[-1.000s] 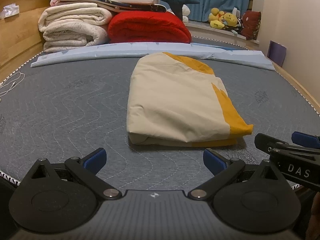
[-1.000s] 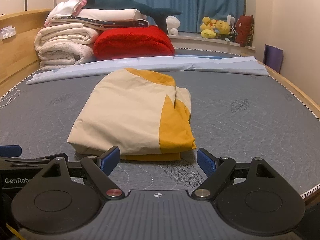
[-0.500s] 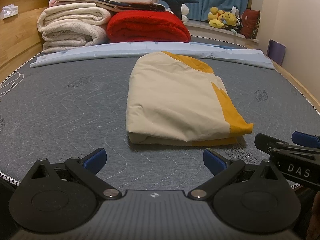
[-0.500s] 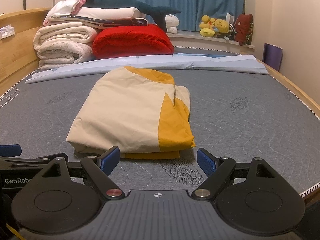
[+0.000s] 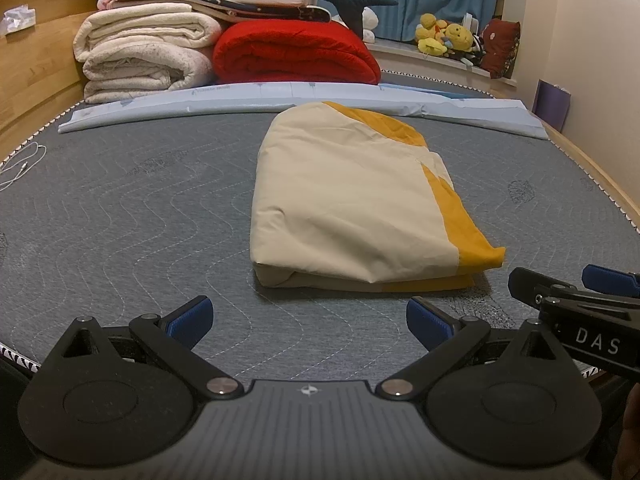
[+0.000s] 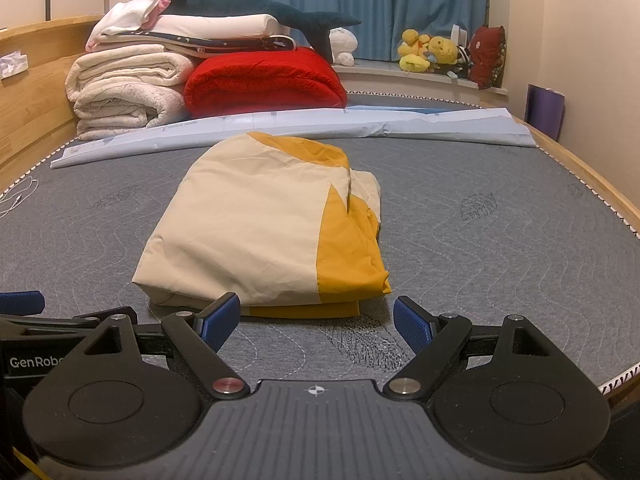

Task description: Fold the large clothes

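Note:
A cream and mustard-yellow garment (image 5: 352, 204) (image 6: 260, 224) lies folded into a thick rectangle in the middle of the grey quilted mattress (image 5: 128, 208) (image 6: 500, 232). My left gripper (image 5: 308, 318) hovers just short of its near edge, open, nothing between the blue pads. My right gripper (image 6: 318, 320) is also open and empty, close to the garment's near right corner. Each gripper shows at the side of the other's view; the right one's fingers (image 5: 608, 280) appear at the left wrist view's right edge.
Folded white blankets (image 6: 124, 88), a red quilt (image 6: 264, 84) and a plush shark (image 6: 256, 8) are stacked at the bed's far end behind a pale blue sheet strip (image 6: 320, 124). Wooden bed frame (image 5: 24, 92) on the left, soft toys (image 6: 432, 54) on the sill, a white cable (image 5: 22, 164) at left.

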The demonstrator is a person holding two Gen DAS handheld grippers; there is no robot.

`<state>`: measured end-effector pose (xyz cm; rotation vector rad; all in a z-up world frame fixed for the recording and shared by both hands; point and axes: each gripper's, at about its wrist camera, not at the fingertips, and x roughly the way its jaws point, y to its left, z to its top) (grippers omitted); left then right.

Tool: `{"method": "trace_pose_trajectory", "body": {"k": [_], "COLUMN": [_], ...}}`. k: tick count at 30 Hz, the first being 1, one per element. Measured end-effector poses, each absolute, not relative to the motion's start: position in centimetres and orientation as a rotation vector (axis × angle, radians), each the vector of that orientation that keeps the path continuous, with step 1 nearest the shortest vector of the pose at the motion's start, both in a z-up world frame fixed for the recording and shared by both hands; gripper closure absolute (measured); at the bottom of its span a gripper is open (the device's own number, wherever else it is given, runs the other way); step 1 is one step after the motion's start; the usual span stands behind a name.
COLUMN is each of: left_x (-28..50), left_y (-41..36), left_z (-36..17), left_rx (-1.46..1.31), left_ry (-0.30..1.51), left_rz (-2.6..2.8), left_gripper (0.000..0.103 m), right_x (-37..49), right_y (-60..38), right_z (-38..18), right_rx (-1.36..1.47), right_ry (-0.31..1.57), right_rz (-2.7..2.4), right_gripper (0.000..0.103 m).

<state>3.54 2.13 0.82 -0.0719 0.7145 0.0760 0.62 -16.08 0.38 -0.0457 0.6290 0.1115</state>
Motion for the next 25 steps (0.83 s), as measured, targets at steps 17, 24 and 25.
{"method": "trace_pose_trajectory", "body": {"k": [17,24,25], "left_x": [3.49,3.49,3.48], "left_y": [1.88,1.94,1.89], "left_z": [0.92,0.95,0.96], "left_rx": [-0.072,-0.072,-0.071], "left_ry": [0.708,0.7,0.699], "left_rz": [0.057,0.056,0.058], "left_gripper": [0.0,0.0,0.0], "right_x": [0.76,0.73,0.72], "right_y": [-15.52,-15.45,-15.48], "right_z": [0.27,0.28,0.3], "right_rx": [-0.035,-0.031,-0.031], "right_ry": [0.636,0.635,0.635], "right_rz": [0.096,0.098,0.098], "right_gripper": [0.019,0.019,0.019]}}
